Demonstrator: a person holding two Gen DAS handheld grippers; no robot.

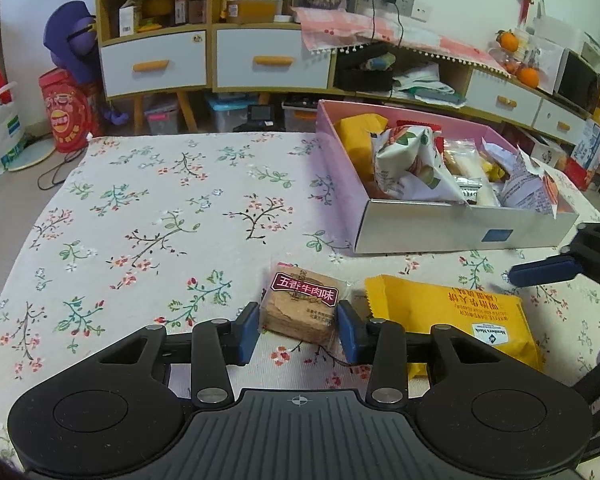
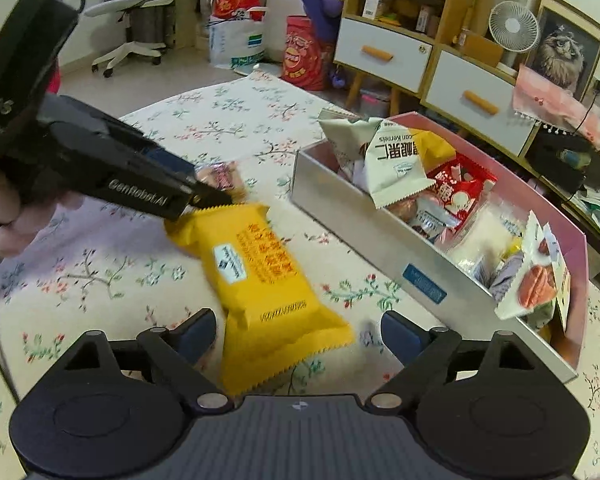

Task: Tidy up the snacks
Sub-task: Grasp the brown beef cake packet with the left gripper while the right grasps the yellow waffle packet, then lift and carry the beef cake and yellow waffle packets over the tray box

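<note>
A brown snack packet (image 1: 300, 312) with a dark red label sits between the blue pads of my left gripper (image 1: 300, 332), which is shut on it just over the floral tablecloth. Beside it on the right lies a yellow biscuit pack (image 1: 452, 320). In the right wrist view this yellow pack (image 2: 268, 280) lies between the wide-apart fingers of my right gripper (image 2: 300, 336), which is open; neither pad touches it. The left gripper (image 2: 216, 196) comes in from the left with the brown packet (image 2: 220, 178) at its tip. One right finger (image 1: 540, 272) shows at the left view's edge.
A pink-lined silver box (image 1: 460, 232), also seen as the box (image 2: 380, 248) in the right wrist view, holds several snack packs at the table's right. A person's hand (image 2: 4, 224) grips the left gripper's handle. Cabinets with drawers (image 1: 156, 64) stand behind the table.
</note>
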